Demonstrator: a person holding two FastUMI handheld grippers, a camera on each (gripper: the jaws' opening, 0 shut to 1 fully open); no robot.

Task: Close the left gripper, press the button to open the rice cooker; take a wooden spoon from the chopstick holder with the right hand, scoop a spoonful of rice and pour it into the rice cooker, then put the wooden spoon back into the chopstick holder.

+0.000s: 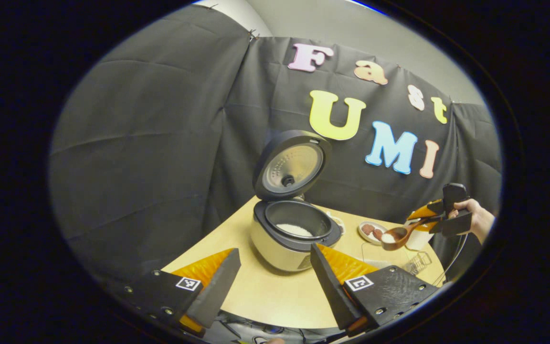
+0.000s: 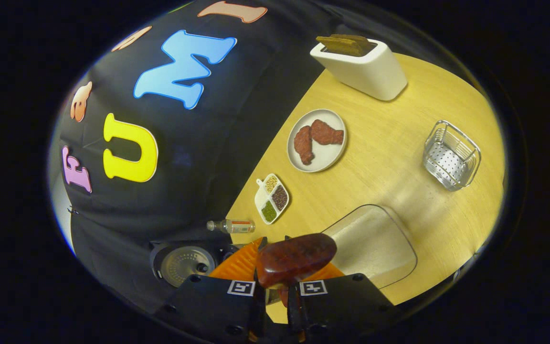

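The rice cooker stands in the middle of the table with its lid swung up, and white rice lies in its pot. My left gripper hangs open in front of it, holding nothing. To the right of the cooker my right gripper, held by a hand, is shut on the handle of a wooden spoon with rice in its bowl. In the right gripper view the spoon juts out from between the shut fingers of the right gripper, and the cooker's lid is at lower left. A white chopstick holder stands at the table's far end.
On the table are a plate of reddish pieces, a small divided dish of grains, a small bottle lying down, a wire basket and a clear container under the spoon. The black cloth wall runs behind the table.
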